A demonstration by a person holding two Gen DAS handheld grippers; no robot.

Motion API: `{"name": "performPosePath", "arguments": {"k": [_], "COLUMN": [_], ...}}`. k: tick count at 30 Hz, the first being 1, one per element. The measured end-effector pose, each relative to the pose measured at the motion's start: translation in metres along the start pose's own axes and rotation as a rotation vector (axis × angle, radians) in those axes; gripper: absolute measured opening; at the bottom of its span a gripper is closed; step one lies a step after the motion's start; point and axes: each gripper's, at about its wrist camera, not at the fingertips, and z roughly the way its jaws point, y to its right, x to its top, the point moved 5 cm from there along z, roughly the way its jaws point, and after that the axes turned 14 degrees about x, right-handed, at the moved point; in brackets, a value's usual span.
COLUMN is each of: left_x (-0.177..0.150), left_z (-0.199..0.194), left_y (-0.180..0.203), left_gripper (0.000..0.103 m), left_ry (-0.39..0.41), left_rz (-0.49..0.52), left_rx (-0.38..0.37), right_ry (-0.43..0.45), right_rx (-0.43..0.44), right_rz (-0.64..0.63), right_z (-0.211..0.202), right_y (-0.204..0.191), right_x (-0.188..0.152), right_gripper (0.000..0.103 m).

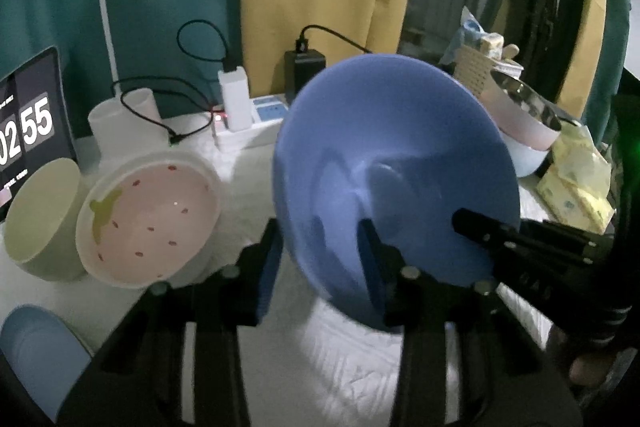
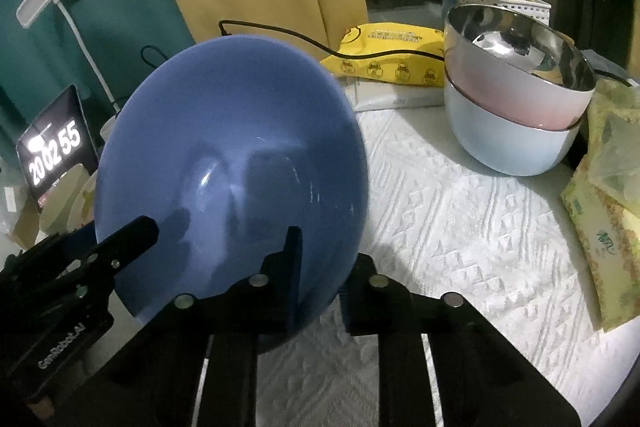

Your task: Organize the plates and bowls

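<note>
A large blue bowl (image 1: 392,155) (image 2: 228,155) hangs steeply tilted above the white textured tablecloth (image 2: 460,227), its hollow facing both cameras. My left gripper (image 1: 324,259) is shut on its lower left rim, one finger outside the wall and one inside. My right gripper (image 2: 324,271) is shut on the lower right rim in the same way. In each wrist view a finger of the other gripper (image 1: 480,231) (image 2: 132,239) lies over the bowl's inner wall. A pink strawberry-patterned bowl (image 1: 148,219) and a pale green bowl (image 1: 40,219) lean together at the left.
A steel-lined pink bowl nests in a light blue one (image 2: 516,107) at the back right. Yellow tissue packs (image 2: 392,59) and paper packets (image 2: 608,235) border the cloth. A tablet clock (image 1: 28,131), a white cup (image 1: 120,115), chargers with cables (image 1: 236,99) and a light blue dish (image 1: 36,355) crowd the left.
</note>
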Motion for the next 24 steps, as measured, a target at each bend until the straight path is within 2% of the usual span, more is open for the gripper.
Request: {"name": "performPosePath", "arguments": {"k": [4,13,24], "left_x": [-0.001,0.000,-0.013], "left_z": [0.000,-0.025,-0.061], "left_y": [-0.004,-0.006,-0.016], "left_gripper": [0.024,0.023,0.023], "left_ry": [-0.012,0.010,0.024], "left_rz": [-0.008,-0.004,-0.015], "left_rx": [0.011,0.003,-0.012], "right_ry": [0.002,0.022,0.035], "right_rx": [-0.008,-0.005,-0.004], "right_rz": [0.001,-0.003,-0.004], "right_z": [-0.004,-0.026,-0.056], "right_y": [0.000,-0.011,-0.032], "right_x": [0.000,-0.002,-0.018], "right_gripper": [0.016,0.016,0.016]}}
